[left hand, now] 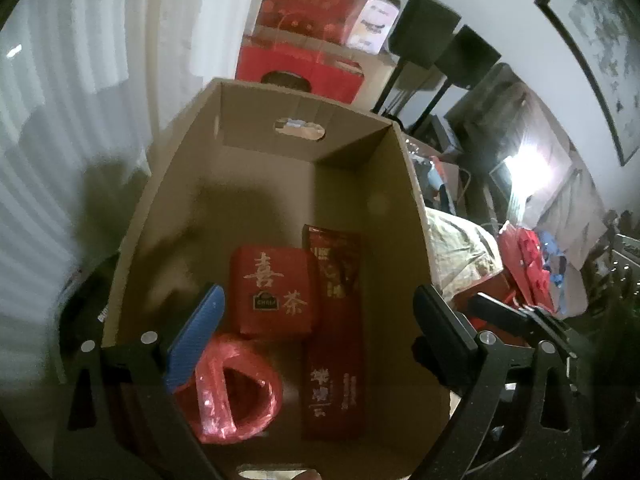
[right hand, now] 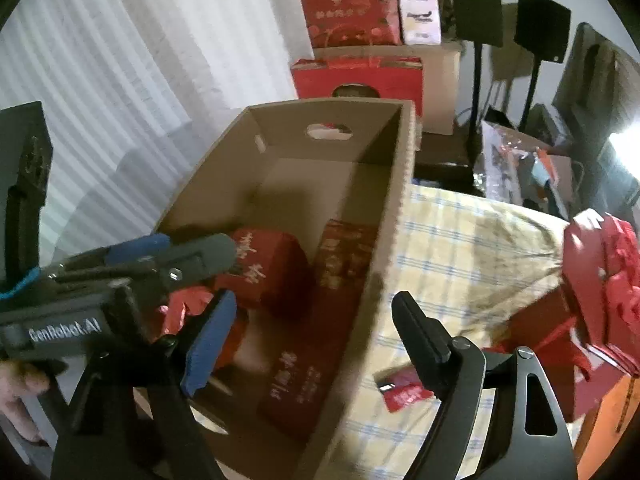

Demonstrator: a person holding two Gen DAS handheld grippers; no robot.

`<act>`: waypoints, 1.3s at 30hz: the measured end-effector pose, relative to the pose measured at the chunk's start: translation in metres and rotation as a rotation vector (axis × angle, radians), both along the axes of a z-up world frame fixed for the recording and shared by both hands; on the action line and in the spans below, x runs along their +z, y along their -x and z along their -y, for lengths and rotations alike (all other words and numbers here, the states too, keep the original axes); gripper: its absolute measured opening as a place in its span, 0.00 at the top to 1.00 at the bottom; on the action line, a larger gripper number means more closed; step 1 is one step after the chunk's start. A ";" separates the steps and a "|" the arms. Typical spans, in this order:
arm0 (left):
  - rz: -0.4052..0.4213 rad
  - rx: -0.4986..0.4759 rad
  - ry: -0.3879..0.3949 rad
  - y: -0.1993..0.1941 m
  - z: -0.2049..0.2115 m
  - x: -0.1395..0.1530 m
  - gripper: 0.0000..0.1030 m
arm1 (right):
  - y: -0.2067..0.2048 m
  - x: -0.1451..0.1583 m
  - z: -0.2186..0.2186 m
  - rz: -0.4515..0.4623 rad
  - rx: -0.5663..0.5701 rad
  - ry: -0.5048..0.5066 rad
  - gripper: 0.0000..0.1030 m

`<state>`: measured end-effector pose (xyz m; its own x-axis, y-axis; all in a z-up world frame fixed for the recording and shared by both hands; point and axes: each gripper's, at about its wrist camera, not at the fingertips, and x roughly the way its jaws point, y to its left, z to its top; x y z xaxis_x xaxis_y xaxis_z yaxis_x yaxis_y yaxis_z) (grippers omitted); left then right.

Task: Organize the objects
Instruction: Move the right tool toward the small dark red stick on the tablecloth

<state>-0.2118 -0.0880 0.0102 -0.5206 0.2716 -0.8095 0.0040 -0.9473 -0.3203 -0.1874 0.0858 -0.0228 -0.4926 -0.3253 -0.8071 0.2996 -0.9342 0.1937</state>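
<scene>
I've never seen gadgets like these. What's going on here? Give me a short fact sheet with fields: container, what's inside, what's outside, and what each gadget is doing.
container: open brown cardboard box with cut-out handle holes
inside: square red tea box with gold characters; long dark red flat packet; shiny red ribbon-like roll
outside: small red packet on the yellow checked cloth, right of the box
left gripper: jaws open, empty, over the box
right gripper: jaws open, empty, straddling the box's right wall
</scene>
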 end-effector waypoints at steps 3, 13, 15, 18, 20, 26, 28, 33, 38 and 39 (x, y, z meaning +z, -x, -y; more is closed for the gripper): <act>-0.020 -0.005 0.030 -0.008 -0.005 0.006 0.03 | -0.008 0.003 -0.012 -0.014 -0.023 -0.013 0.17; -0.092 -0.043 0.095 -0.036 -0.028 0.021 0.01 | -0.029 0.018 -0.044 -0.084 -0.078 -0.062 0.16; -0.106 -0.055 0.101 -0.041 -0.033 0.024 0.00 | -0.034 0.020 -0.050 -0.095 -0.091 -0.077 0.16; -0.125 -0.075 0.122 -0.049 -0.043 0.028 0.00 | -0.038 0.022 -0.061 -0.100 -0.110 -0.078 0.15; -0.134 -0.085 0.131 -0.054 -0.049 0.030 0.00 | -0.041 0.021 -0.067 -0.099 -0.122 -0.079 0.12; -0.165 -0.134 0.184 -0.065 -0.067 0.035 0.00 | -0.054 0.023 -0.081 -0.111 -0.140 -0.068 0.06; -0.177 -0.150 0.196 -0.071 -0.073 0.036 0.00 | -0.058 0.024 -0.086 -0.115 -0.143 -0.064 0.05; -0.194 -0.164 0.186 -0.079 -0.082 0.037 0.00 | -0.069 0.024 -0.099 -0.121 -0.145 -0.051 0.01; -0.203 -0.183 0.171 -0.088 -0.094 0.035 0.00 | -0.079 0.017 -0.113 -0.118 -0.152 -0.066 0.01; -0.207 -0.185 0.165 -0.090 -0.095 0.034 0.00 | -0.081 0.015 -0.116 -0.115 -0.155 -0.070 0.01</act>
